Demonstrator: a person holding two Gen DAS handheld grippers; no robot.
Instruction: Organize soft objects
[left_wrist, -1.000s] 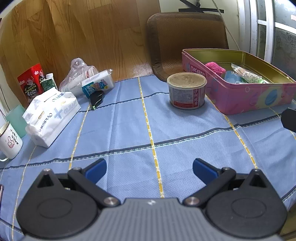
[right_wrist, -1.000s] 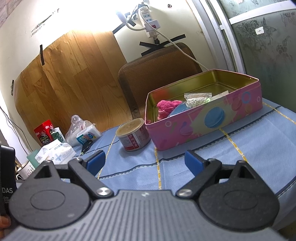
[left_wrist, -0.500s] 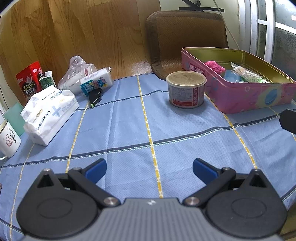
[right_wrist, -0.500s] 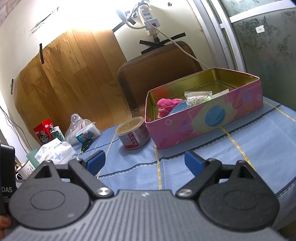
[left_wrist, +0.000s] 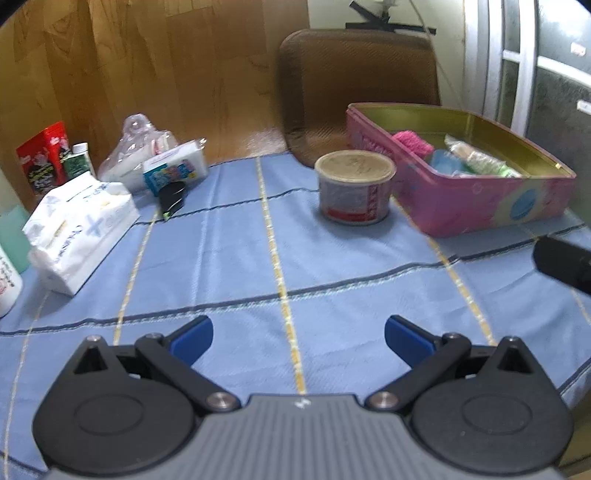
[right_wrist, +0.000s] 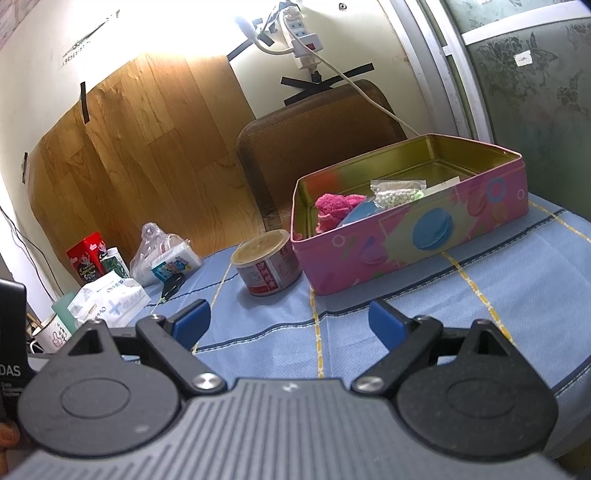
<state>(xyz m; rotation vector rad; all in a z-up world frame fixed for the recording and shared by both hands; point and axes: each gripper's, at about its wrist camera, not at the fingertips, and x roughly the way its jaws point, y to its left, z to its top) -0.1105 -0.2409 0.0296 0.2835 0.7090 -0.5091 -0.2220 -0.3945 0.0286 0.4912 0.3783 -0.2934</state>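
**Supervisor:** Report gripper status and item locations.

**Operator:** I have the left gripper with its jaws spread wide, nothing between them, low over the blue tablecloth. I read the right gripper the same: jaws apart and empty, pointed toward the pink tin. The tin stands open. Inside it I see a pink fluffy cloth at the near corner and a small bag of pale beads beside it. A round can stands just beside the tin. The tissue pack lies well apart, on the left side of the table, near a clear plastic bag and a smaller wipes pack.

**Supervisor:** Which hazards do you expect?

**Operator:** I judge the tissue pack to be the next soft item for the left gripper. Hazard one: the pack is wide and yielding, so a grip at one end may let it sag or slip out. Hazard two: black scissors lie near the packs; a careless sweep could drag them along. Hazard three: the can sits on the direct path to the tin, and a low carry could knock it over. Hazard four: the left view is blurred, so I cannot rely on it for fine alignment.
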